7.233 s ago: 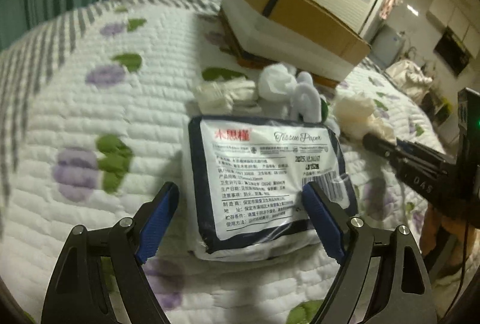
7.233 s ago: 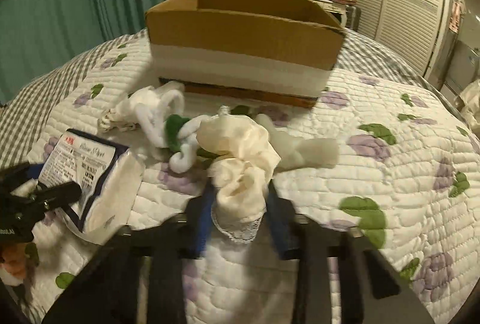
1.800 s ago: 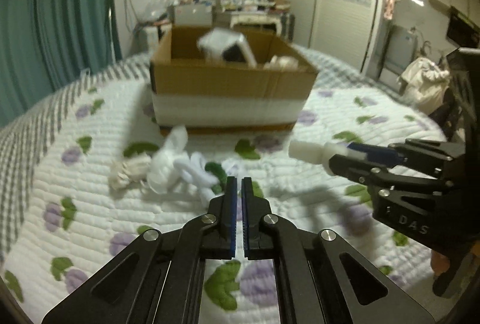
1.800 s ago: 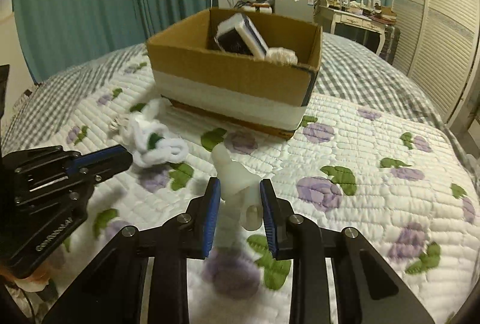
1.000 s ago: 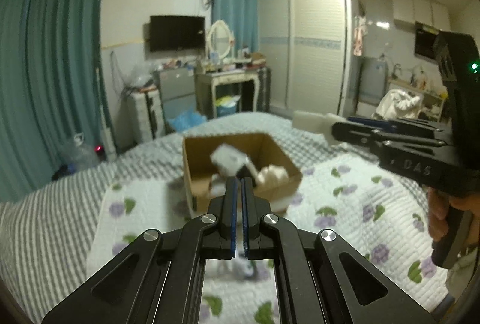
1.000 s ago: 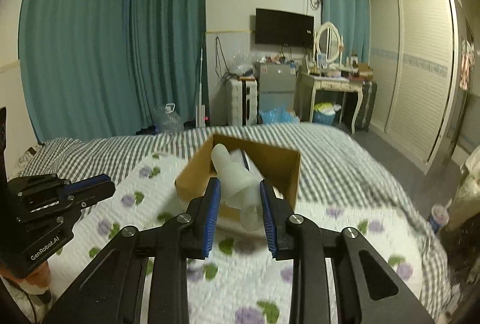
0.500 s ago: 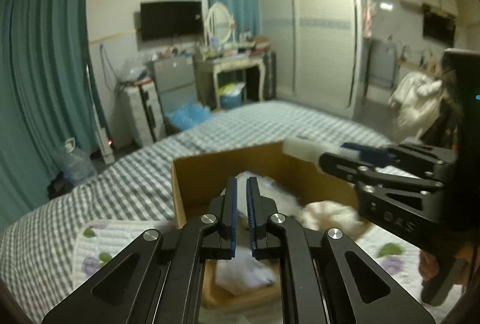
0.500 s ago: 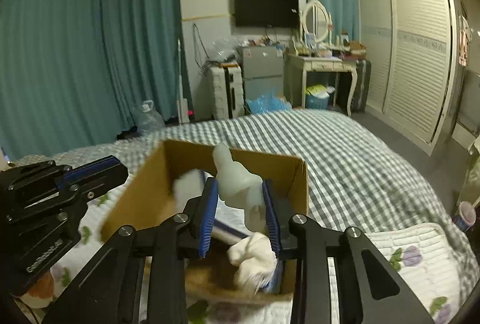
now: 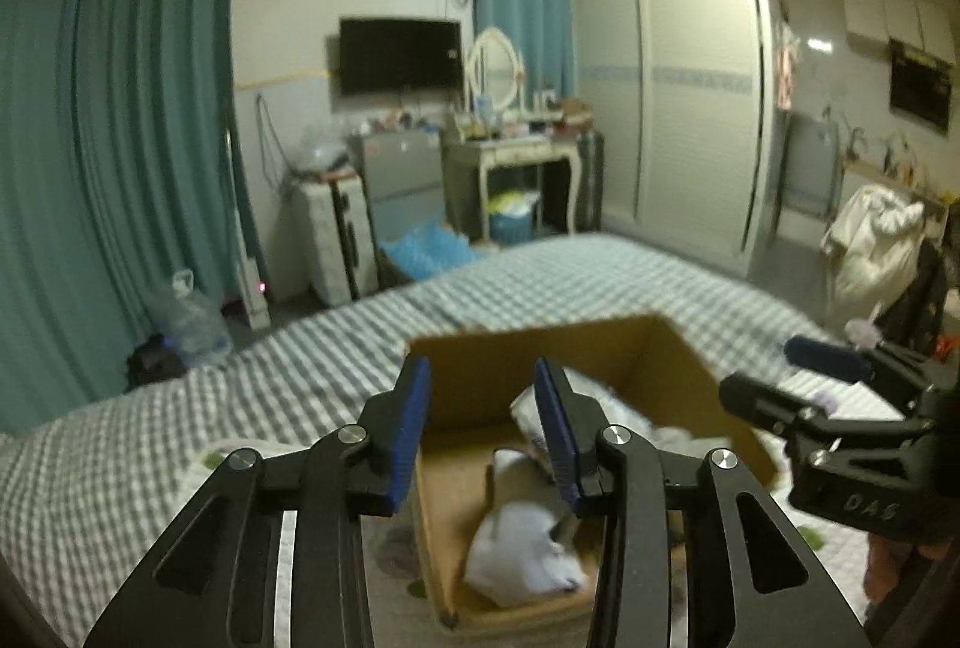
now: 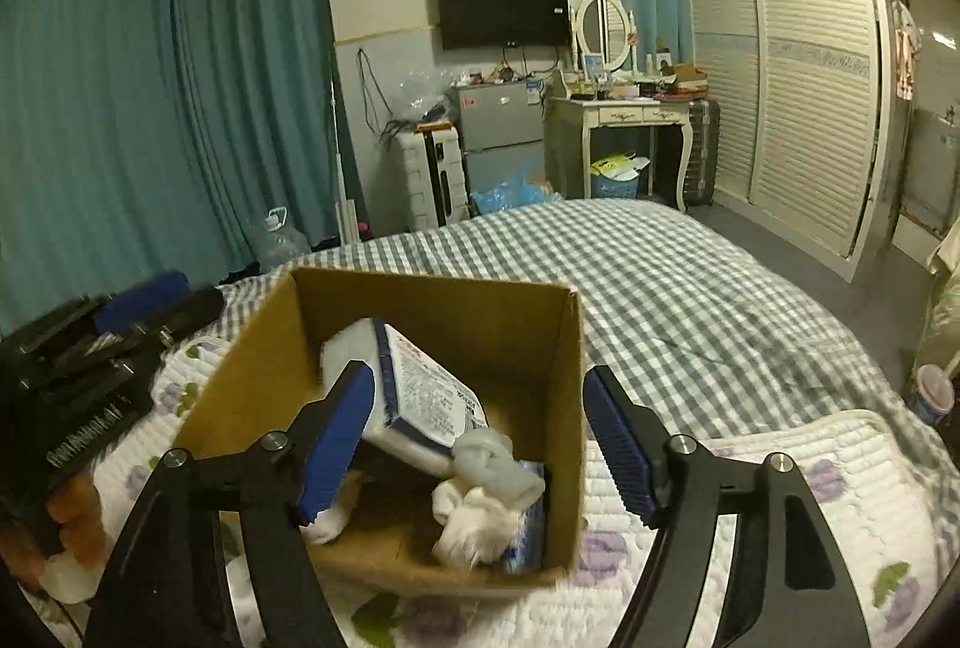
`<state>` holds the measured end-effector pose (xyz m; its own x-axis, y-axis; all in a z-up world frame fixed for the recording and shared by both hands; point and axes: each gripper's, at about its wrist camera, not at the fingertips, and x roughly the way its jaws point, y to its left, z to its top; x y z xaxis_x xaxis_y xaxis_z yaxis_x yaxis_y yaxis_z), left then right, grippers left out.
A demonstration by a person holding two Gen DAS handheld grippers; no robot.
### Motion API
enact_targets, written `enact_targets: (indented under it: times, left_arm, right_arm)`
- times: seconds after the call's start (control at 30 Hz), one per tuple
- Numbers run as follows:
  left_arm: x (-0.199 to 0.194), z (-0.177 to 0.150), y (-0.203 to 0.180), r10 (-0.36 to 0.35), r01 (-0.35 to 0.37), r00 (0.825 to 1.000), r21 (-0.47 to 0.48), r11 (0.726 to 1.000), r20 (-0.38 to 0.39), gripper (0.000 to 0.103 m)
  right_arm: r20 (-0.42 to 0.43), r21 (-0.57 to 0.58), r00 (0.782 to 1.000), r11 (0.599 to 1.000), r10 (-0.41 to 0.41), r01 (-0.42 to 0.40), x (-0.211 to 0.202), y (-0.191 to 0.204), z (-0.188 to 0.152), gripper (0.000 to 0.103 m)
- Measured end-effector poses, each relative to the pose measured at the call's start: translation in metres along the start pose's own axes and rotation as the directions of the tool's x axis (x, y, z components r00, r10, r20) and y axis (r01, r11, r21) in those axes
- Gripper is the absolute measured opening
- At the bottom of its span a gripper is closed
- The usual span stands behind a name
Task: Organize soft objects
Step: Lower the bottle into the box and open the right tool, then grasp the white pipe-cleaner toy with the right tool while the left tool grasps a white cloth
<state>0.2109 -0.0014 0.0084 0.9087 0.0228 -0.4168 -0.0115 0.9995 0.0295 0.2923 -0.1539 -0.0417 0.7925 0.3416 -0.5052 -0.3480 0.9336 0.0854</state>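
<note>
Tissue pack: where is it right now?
In the right wrist view the tissue pack leans tilted inside the cardboard box, toward its left side, above the pale soft items on the box floor.

Teal curtains (image 10: 180, 108), wall TV (image 10: 503, 11), white wardrobe (image 10: 798, 72).

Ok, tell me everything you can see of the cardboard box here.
The box is brown cardboard, open-topped, sitting on the quilt on the bed. Inside, a tissue pack leans tilted against the far-left wall, with pale soft items bunched on the floor by the right wall. The open left gripper and right gripper hover above it, not touching it.
</note>
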Motion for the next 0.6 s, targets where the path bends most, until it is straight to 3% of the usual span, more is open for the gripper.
enact_targets:
  times: [0.07,0.13,0.23,0.3,0.47,0.53,0.6]
  left_arm:
    - [-0.026,0.008,0.001,-0.005,0.005,1.0,-0.001,1.0,0.021,0.046]
    - [-0.056,0.015,0.005,-0.017,0.019,0.998,-0.02,1.0,0.06,0.07]
    - [-0.106,0.024,0.009,-0.018,0.022,0.99,-0.027,0.999,0.14,0.082]
    - [-0.138,0.027,0.012,-0.032,0.034,0.982,-0.008,0.999,0.184,0.082]
    - [-0.201,0.025,0.03,-0.031,0.03,0.978,0.011,0.999,0.208,0.082]
    - [-0.211,0.021,0.038,0.006,-0.008,0.981,0.007,1.0,0.196,0.082]
    - [-0.217,0.013,0.043,-0.008,0.004,0.983,0.024,1.0,0.185,0.082]
  right_arm:
    - [0.01,-0.015,1.0,1.0,-0.009,0.009,-0.023,0.008,0.003,0.075]
    - [0.022,-0.028,1.0,0.999,-0.018,0.019,-0.05,0.016,0.007,0.084]
    - [0.062,-0.05,0.998,0.998,-0.025,0.028,-0.1,0.031,0.015,0.089]
    - [0.082,-0.061,0.996,0.998,-0.023,0.028,-0.127,0.042,0.02,0.093]
    - [0.109,-0.088,0.994,0.996,-0.025,0.035,-0.193,0.072,0.01,0.101]
    - [0.101,-0.095,0.995,0.995,-0.026,0.035,-0.208,0.083,-0.001,0.103]
    - [0.096,-0.105,0.995,0.994,-0.029,0.039,-0.216,0.093,-0.014,0.103]
